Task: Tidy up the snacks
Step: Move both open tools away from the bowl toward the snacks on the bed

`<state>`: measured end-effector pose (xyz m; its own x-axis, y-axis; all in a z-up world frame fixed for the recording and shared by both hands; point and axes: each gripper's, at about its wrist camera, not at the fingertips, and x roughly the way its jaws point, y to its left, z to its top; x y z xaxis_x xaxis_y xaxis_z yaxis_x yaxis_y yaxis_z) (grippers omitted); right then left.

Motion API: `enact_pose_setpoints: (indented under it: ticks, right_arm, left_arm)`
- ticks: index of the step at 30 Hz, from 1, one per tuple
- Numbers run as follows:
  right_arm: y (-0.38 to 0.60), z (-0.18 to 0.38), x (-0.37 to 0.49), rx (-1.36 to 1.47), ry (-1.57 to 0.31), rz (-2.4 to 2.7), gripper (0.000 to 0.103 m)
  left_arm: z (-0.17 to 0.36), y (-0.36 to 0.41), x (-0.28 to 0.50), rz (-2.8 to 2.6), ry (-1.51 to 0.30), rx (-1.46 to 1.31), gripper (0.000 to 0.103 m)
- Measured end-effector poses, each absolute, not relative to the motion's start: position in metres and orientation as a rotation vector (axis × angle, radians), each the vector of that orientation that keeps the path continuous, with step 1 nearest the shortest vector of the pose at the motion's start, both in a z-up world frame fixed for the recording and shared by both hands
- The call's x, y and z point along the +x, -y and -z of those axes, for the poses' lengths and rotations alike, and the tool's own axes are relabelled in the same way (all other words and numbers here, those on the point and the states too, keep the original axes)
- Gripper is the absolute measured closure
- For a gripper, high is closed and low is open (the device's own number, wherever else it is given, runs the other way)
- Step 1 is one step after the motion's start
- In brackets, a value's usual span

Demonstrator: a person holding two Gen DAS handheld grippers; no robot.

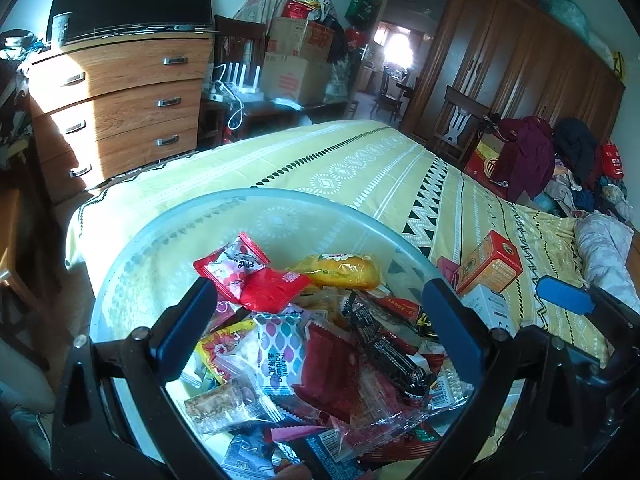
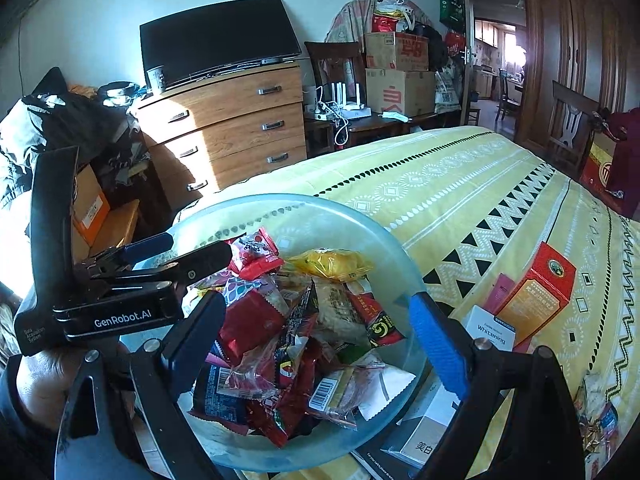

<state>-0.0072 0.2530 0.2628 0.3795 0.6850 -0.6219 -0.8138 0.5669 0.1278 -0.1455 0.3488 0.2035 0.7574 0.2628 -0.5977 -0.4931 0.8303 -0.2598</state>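
A clear glass bowl [image 1: 132,248] [image 2: 384,240] sits on the yellow patterned bedspread [image 1: 360,160] near its corner, filled with several wrapped snacks: a red packet [image 1: 264,284], a yellow packet [image 1: 344,270] [image 2: 332,264] and a dark bar [image 1: 384,344]. My left gripper [image 1: 320,320] is open and empty above the snacks; it also shows in the right wrist view [image 2: 176,246]. My right gripper [image 2: 320,332] is open and empty over the bowl; one blue fingertip shows in the left wrist view [image 1: 564,294].
An orange-red box [image 1: 490,262] [image 2: 536,292], a white "Whitening" box [image 2: 490,328] and a pink box [image 2: 498,292] lie on the bed right of the bowl. A wooden drawer chest [image 2: 228,128] with a TV stands beyond the bed. Clothes are piled at far right [image 1: 560,160].
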Motion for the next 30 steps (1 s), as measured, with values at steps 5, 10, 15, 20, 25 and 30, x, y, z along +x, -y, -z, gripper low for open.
enact_pose_setpoints:
  ticks: [5, 10, 15, 20, 25, 30]
  right_arm:
    - [-0.252, -0.262, -0.006, -0.209, -0.691, -0.967, 0.009]
    - [-0.251, -0.262, -0.006, -0.207, -0.692, -0.966, 0.008]
    - [-0.239, -0.262, -0.012, -0.192, -0.679, -0.956, 0.008]
    - [-0.181, -0.247, -0.036, -0.122, -0.650, -0.912, 0.009]
    - [-0.077, -0.205, -0.067, -0.041, -0.678, -0.730, 0.008]
    - [0.043, -0.135, -0.085, -0.004, -0.830, -0.466, 0.008]
  left_arm:
    - [-0.203, -0.347, -0.145, -0.427, -0.580, -0.421, 0.000]
    - [-0.205, -0.343, -0.144, -0.420, -0.581, -0.412, 0.000]
    - [-0.207, -0.330, -0.142, -0.391, -0.595, -0.399, 0.000]
    - [-0.208, -0.301, -0.133, -0.305, -0.607, -0.361, 0.000]
    - [-0.213, -0.253, -0.115, -0.186, -0.610, -0.323, 0.000]
    - [-0.232, -0.169, -0.108, 0.035, -0.565, -0.246, 0.000]
